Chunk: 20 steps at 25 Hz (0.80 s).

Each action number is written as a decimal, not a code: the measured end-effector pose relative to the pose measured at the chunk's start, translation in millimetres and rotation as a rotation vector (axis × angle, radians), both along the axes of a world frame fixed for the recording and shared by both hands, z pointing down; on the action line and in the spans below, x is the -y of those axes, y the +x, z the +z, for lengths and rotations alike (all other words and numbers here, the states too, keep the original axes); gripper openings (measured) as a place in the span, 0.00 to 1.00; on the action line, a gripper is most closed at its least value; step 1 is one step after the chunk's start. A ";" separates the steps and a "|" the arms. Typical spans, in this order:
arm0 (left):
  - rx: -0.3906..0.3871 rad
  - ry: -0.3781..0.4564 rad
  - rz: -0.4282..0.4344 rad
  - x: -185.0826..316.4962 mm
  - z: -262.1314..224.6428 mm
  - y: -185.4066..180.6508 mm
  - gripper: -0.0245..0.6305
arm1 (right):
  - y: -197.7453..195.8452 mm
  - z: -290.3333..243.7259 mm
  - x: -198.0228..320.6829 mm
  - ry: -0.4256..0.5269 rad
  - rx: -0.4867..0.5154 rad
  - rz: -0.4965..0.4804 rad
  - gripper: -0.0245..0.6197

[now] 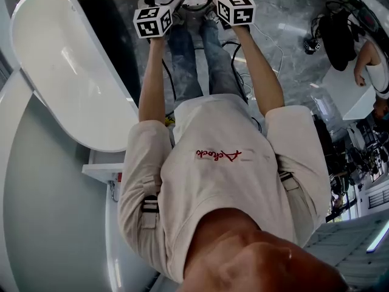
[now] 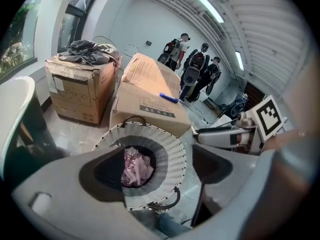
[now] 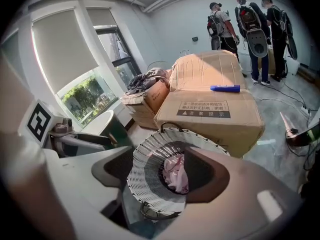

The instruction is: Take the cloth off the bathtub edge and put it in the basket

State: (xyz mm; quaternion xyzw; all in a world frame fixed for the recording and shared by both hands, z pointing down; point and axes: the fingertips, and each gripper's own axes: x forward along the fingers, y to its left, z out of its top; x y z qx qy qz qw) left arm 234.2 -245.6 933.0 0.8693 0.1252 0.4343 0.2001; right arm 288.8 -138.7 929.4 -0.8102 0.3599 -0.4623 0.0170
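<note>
**Observer:** What sits nearest your cameras?

**Operator:** I take each from its own view. The left hand-held gripper (image 2: pixel 157 159) has its jaws wide apart with nothing between the pads. The right hand-held gripper (image 3: pixel 161 170) also has its jaws apart and is empty. Both point down into one basket. In the head view the left cube (image 1: pixel 152 20) and the right cube (image 1: pixel 236 9) sit side by side.

**Observer:** And the cloth?

**Operator:** The cloth (image 2: pixel 136 166) is pink and crumpled. It lies at the bottom of the white woven basket (image 2: pixel 172 149), and I see neither gripper touching it.

**Observer:** The bathtub?

**Operator:** The white bathtub (image 1: pixel 67 72) stands at the left of the head view, beside the person's left arm.

**Observer:** Farther back?

**Operator:** Just behind the basket I see a large cardboard box (image 3: pixel 210 106) with a blue pen (image 3: pixel 225 88) on top. Beside it, a second box (image 2: pixel 75 89) carries a heap of grey clothes (image 2: pixel 87 51). Farthest off, three people (image 2: pixel 192 64) with backpacks stand near the wall.
</note>
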 end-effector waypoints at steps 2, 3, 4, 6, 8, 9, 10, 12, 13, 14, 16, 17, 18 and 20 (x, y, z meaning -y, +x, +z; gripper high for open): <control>-0.026 0.001 0.001 -2.4 -8.2 2.9 0.63 | 1.1 -6.4 0.7 0.012 -0.012 0.001 0.53; -0.041 0.007 0.002 -3.0 -12.9 4.2 0.59 | 1.9 -10.2 1.1 0.017 -0.020 0.002 0.50; -0.055 0.014 0.002 -3.0 -17.9 5.2 0.53 | 2.3 -14.2 1.5 0.023 -0.027 0.002 0.48; -0.083 0.027 0.000 -2.8 -28.5 6.6 0.44 | 2.7 -22.2 1.2 0.031 -0.039 0.004 0.43; -0.106 0.035 -0.003 -3.1 -39.3 8.4 0.34 | 3.7 -30.6 -1.1 0.035 -0.050 0.008 0.35; -0.117 0.040 -0.004 -3.2 -44.4 9.3 0.29 | 4.3 -35.1 -2.7 0.037 -0.056 0.011 0.31; -0.126 0.045 -0.005 -3.2 -49.4 10.0 0.25 | 4.9 -39.7 -4.3 0.040 -0.062 0.016 0.27; -0.143 0.050 -0.005 -3.6 -58.2 10.2 0.17 | 5.7 -48.2 -7.6 0.042 -0.076 0.030 0.11; -0.151 0.050 -0.005 -4.2 -62.2 9.8 0.13 | 5.7 -51.9 -9.3 0.043 -0.082 0.038 0.07; -0.158 0.051 -0.005 -5.1 -66.1 9.6 0.09 | 5.4 -55.5 -10.6 0.047 -0.086 0.042 0.05; -0.171 0.050 -0.003 -8.4 -74.2 10.0 0.04 | 4.5 -63.0 -12.4 0.059 -0.092 0.040 0.05; -0.177 0.048 -0.001 -10.5 -78.7 10.4 0.04 | 3.9 -67.2 -13.4 0.062 -0.095 0.038 0.05; -0.183 0.046 0.000 -12.7 -83.8 10.5 0.04 | 2.9 -71.9 -14.5 0.065 -0.097 0.035 0.05; -0.197 0.047 -0.002 -15.9 -95.7 9.9 0.04 | 0.2 -83.5 -16.6 0.070 -0.101 0.029 0.05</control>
